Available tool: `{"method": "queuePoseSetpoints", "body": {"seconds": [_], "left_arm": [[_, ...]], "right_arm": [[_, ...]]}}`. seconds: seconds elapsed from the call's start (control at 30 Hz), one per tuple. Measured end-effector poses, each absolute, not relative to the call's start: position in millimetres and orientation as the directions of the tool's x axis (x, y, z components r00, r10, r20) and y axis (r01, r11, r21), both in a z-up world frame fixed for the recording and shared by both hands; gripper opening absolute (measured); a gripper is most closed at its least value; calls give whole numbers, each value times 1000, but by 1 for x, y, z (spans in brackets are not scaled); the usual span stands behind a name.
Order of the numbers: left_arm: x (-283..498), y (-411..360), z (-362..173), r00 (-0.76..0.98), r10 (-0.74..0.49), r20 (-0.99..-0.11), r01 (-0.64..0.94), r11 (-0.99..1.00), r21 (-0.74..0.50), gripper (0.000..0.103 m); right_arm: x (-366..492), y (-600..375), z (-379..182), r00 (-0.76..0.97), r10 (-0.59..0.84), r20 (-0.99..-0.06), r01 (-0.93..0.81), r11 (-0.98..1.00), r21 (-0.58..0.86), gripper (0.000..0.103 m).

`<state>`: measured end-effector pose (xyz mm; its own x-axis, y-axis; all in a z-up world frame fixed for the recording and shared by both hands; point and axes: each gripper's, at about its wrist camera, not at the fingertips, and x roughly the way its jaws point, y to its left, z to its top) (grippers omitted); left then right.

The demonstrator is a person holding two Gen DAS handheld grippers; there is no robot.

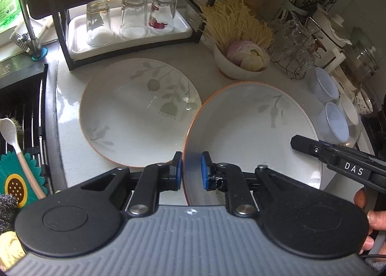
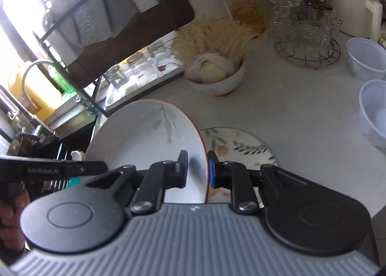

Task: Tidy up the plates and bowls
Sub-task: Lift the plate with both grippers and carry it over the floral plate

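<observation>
"DAS" stood in white letters on the right gripper [image 1: 299, 143]'s body; "GenRobot.AI" showed faintly on the left gripper [image 2: 105, 167]'s side. Both grippers were clamped on one held plate [image 1: 253, 136], the left on its left rim, the right on the opposite rim, each angled steeply down, a hand [image 1: 366, 218] behind the right one. The plate hung tilted above the counter [image 1: 70, 155]. Left of it lay a second plate [image 1: 140, 116], flat; below its right edge lay a third plate [image 2: 241, 145] with darker leaves. Behind the held plate stood a bowl [image 1: 231, 66] of noodles, three upturned glasses [image 1: 131, 17] on a rack tray, and two tubs [image 1: 334, 122] to its right.
</observation>
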<state>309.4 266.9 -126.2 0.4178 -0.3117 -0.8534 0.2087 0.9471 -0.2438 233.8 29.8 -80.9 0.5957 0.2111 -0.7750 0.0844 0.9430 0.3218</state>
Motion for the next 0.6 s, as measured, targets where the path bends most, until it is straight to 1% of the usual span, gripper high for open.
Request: {"method": "queuePoseSetpoints", "body": {"seconds": [0.1,0.6], "left_arm": [[315,251,-132,419,-293,-860,188,954,-233,19],[339,208,-170,291,-241,-926,113,970,-217,20]], "right_arm": [[238,18,-89,582,207,-787,70,951,302,21],[253,-15,-119,529,201,-824,45,964,264,21]]}}
